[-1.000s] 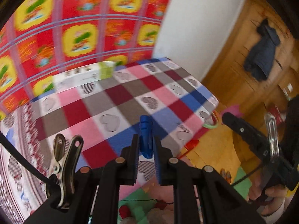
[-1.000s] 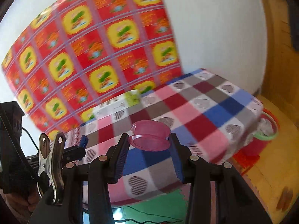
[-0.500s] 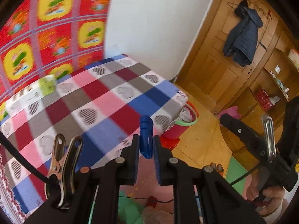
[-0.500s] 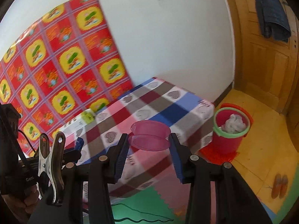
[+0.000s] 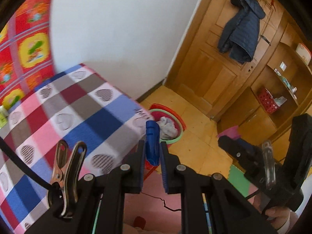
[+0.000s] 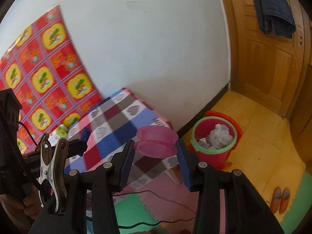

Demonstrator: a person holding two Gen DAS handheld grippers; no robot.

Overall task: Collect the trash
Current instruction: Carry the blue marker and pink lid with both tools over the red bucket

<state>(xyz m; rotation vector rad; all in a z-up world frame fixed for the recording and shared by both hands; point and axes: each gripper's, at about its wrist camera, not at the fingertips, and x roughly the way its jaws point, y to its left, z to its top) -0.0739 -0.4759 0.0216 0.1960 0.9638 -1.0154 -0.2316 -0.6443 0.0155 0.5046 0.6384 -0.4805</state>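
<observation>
two grips hold: left gripper (image 5: 152, 154) clamps a stiff blue clip (image 5: 152, 142), right gripper (image 6: 156, 152) pinches a light, thin pink cup (image 6: 157, 140) by its sides, bin (image 6: 214, 136) at two o'clock.

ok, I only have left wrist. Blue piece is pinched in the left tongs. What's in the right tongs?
Observer: The right tongs are clamped on a small pink tub, with a pad on each side.
Operator: Drop target's half hidden behind the blue piece here. Full?
Observer: No. The red bin holds crumpled white waste, and bare inner wall shows beside it.
Operator: Anything else down near it?
Observer: A pair of orange slippers, well apart from the bin and nearer the camera.
</observation>
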